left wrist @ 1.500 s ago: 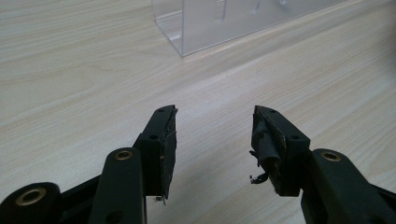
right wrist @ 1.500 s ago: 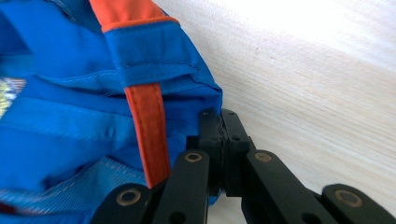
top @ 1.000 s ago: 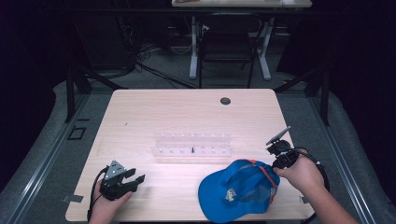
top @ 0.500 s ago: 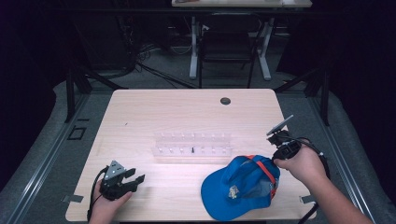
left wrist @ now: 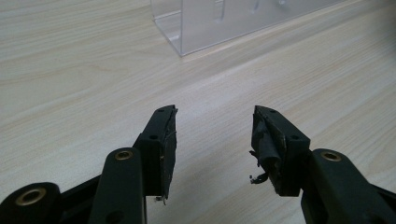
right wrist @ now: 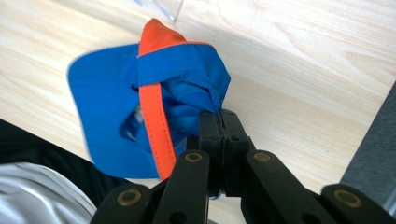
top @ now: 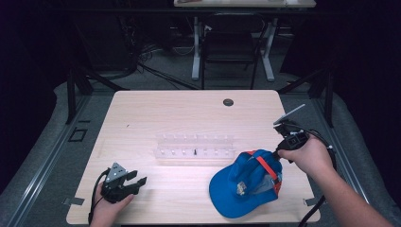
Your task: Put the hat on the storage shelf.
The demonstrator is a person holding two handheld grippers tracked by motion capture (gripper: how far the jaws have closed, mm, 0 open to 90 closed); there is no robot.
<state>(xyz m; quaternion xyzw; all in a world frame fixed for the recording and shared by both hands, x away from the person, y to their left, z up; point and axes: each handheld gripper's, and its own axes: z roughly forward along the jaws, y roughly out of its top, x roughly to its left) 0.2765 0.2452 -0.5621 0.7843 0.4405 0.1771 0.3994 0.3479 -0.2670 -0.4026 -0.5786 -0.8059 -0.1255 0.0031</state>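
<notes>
Near edge of the worktop (top: pixel 156 113): left gripper (top: pixel 134 182) sat low at the near left corner in the person's hand, jaws spread apart with nothing between them; the left gripper view showed bare wood between the pads and the corner of the clear rack (left wrist: pixel 219 23) beyond. Near right: blue cap (top: pixel 246 187) with an orange strap lay partly on the worktop, its crown pulled up toward the right side, brim toward the near edge. Right gripper (top: pixel 276 156) was clamped on the cap's back edge; in the right gripper view the two jaws met tight on the blue fabric (right wrist: pixel 187 93), cap hanging ahead of them, blurred at the brim. Mid worktop: the clear rack (top: pixel 195 146) lay lengthwise, just beyond the cap, apart from it as far as could be told. Far edge: small dark round disc (top: pixel 228 102) near the middle. Beyond the worktop: dark floor, cables, a chair frame (top: pixel 230 52).
</notes>
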